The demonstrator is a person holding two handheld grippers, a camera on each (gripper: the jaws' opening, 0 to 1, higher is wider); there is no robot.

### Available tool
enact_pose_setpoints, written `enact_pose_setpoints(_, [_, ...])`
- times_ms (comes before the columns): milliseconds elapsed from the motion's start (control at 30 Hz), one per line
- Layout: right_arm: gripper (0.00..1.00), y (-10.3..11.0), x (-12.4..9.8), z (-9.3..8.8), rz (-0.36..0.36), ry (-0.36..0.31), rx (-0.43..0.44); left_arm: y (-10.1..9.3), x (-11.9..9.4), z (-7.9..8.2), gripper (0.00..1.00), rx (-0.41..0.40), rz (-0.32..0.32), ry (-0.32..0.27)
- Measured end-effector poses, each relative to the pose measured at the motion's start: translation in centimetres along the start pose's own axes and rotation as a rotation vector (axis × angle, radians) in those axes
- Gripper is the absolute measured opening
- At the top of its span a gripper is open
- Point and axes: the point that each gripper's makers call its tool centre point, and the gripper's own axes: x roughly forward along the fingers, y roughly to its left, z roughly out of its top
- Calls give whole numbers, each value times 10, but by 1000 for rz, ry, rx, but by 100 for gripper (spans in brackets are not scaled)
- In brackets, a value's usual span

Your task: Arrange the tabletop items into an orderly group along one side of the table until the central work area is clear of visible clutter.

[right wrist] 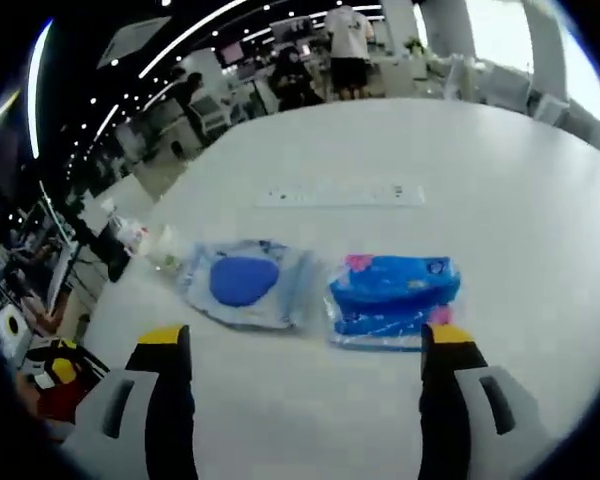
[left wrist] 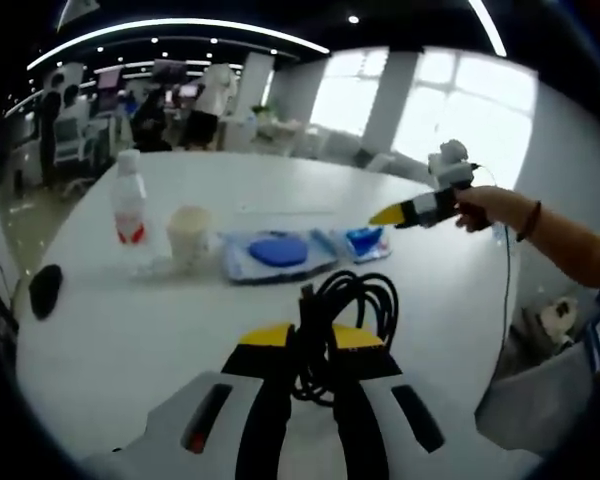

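Bright windows (left wrist: 460,110), curved ceiling light strips (left wrist: 180,25), and office desks (right wrist: 310,60) beyond a white table (left wrist: 110,330).

- Left gripper (left wrist: 310,345): black jaws with yellow tips, white body with a red mark, closed on the cable.
- Cable (left wrist: 352,312): black, coiled between and just beyond the left jaws.
- Table (left wrist: 180,330): plain white.
- Bottle (left wrist: 129,208): clear with a white cap and a red label, far left beyond the left jaws.
- Cup (left wrist: 190,235): off-white, right of the bottle.
- Mouse (left wrist: 45,290): black, left of the left jaws.
- Wipes (right wrist: 245,283): pale blue with a dark blue oval, ahead between the right jaws.
- Pack (right wrist: 392,298): bright blue with pink spots and white print, just beyond the right-hand jaw.
- Right gripper (right wrist: 305,345): black jaws, yellow tips, grey-white body, spread wide.
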Motion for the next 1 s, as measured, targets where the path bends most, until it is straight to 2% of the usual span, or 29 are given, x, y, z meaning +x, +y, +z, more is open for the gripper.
enact_pose_setpoints(100, [95, 21, -7, 2, 40, -12, -60, -2, 0, 0, 10, 8, -6, 1])
enact_pose_setpoints(333, [96, 56, -15, 0, 124, -29, -104, -4, 0, 2, 10, 14, -11, -6])
enact_pose_setpoints(467, [97, 76, -18, -7, 177, -23, -119, -4, -1, 2, 10, 10, -10, -10])
enact_pose_setpoints(767, [97, 122, -25, -26, 310, -11, -209, -8, -1, 3, 10, 22, -19, -12])
enact_pose_setpoints(1000, [96, 149, -27, -42, 406, 6, -284, -12, 0, 4, 10, 29, -28, -18])
